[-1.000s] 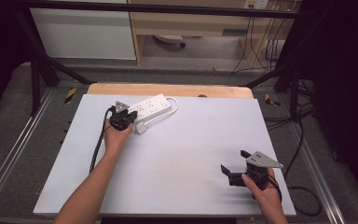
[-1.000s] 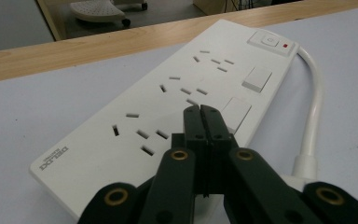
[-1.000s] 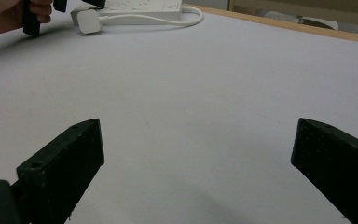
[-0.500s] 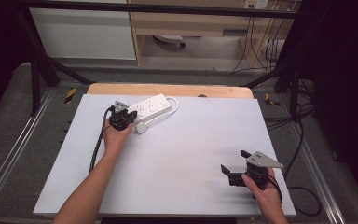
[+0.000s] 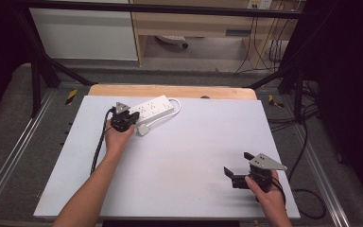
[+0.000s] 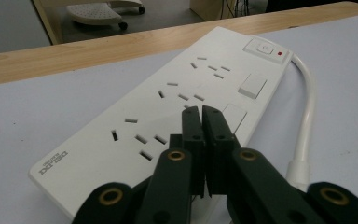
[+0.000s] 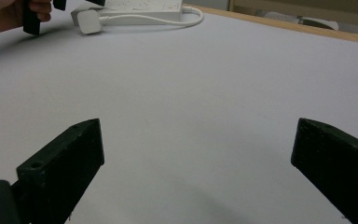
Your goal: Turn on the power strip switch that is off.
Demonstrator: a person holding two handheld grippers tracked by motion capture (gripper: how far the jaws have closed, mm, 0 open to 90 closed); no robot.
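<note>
Your left gripper faces power strip: "DELIXI" brand printed on near end, smaller print below unreadable.

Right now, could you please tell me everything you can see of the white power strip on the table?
The power strip is a long white block, plastic by its look, lying flat near the table's far edge by the wooden strip. Its top carries several socket groups, a switch with a red light at one end, and grey lettering at the other. A white cable leaves the switch end and curves back to a white plug. The left hand-held gripper, jaws closed, hovers over it.
</note>
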